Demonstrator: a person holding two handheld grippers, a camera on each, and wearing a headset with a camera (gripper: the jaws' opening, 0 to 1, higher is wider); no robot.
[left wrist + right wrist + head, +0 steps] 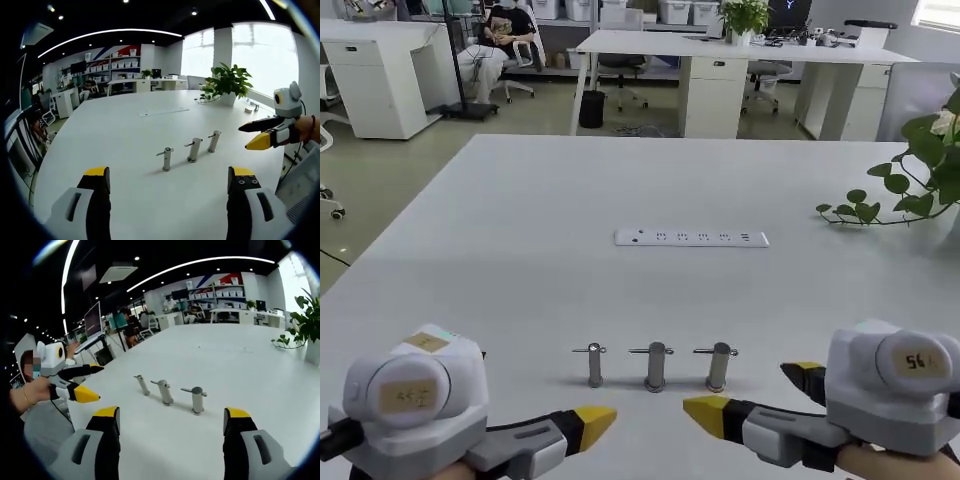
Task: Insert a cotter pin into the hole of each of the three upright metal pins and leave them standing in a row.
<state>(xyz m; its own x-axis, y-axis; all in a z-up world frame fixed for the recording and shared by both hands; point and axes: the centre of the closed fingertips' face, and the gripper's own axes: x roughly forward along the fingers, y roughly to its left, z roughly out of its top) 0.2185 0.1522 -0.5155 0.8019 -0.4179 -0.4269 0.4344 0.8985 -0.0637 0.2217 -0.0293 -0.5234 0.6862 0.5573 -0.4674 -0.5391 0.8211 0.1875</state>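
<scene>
White tabletop (520, 260): a broad, pale work surface; the task's things stand in its near middle.
Metal pins: three stand upright in a row running left to right, the left pin (595, 368), middle pin (657, 370) and right pin (719, 370), apart from one another, just beyond and between the two grippers' tips.
Cotter pins (586, 350): a thin one crosses the top of each upright pin, its end sticking out to the left.
Left gripper (169, 175): at the near left, yellow-tipped jaws spread wide with nothing between them, pointing toward the row.
Right gripper (171, 413): at the near right, yellow-tipped jaws likewise spread wide and holding nothing, pointing toward the row.
Power strip (691, 238): white, lying flat farther back on the table, well beyond the pins.
Plant (920, 160): green leaves trailing over the far right edge of the table.
Background: white office desks, chairs and storage boxes, with a person seated at the far left.
</scene>
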